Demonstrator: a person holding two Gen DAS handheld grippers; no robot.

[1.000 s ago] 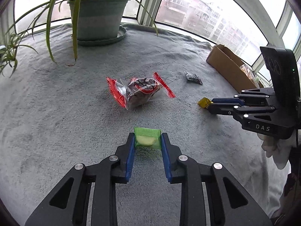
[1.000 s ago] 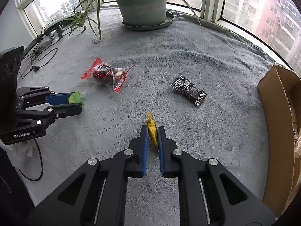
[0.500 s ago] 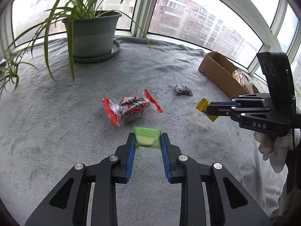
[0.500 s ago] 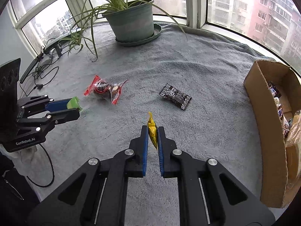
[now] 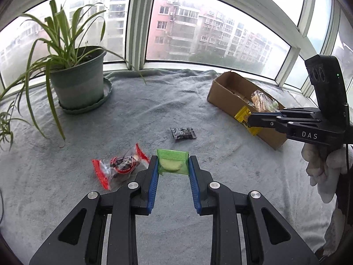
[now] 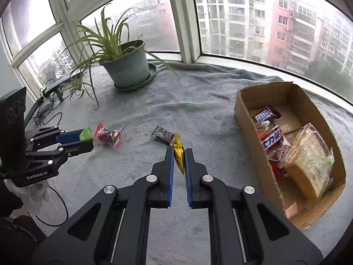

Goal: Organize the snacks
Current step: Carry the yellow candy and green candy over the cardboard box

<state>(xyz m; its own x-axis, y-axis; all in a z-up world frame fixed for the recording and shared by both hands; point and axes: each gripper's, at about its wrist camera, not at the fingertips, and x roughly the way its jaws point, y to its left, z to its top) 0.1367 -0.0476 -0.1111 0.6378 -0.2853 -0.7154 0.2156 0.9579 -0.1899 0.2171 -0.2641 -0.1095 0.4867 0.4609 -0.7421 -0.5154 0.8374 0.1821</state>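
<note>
Left wrist view: left gripper [image 5: 173, 165] pinches a green snack packet [image 5: 172, 164] between its blue pads, clear above the grey blanket [image 5: 154, 101]. Just left of the fingers lies a red-ended wrapped snack [image 5: 120, 167]; beyond, a small black packet [image 5: 183, 133] lies alone with bare blanket all round. A cardboard box [image 5: 222, 92] sits at the right, near the window edge. The right gripper [image 5: 249, 121] enters from the right, clamped on a yellow packet [image 5: 242, 116] in front of the box's near wall. A potted plant [image 5: 77, 84] occupies the far left corner. The middle ground between plant and box is open.

Right wrist view: right gripper [image 6: 179, 154] is pressed on the yellow packet [image 6: 178, 152], held edge-on. The box [image 6: 245, 108] stands to the right, top open, with bars and a bagged item inside; bare floor shows at its far end. The black packet [image 6: 162, 134] lies just beyond the fingertips. The left gripper [image 6: 87, 138] holds the green packet [image 6: 86, 133] at the left, just beside the red-ended snack [image 6: 108, 134]. Cables [image 6: 44, 110] trail at the blanket's left edge.
</note>
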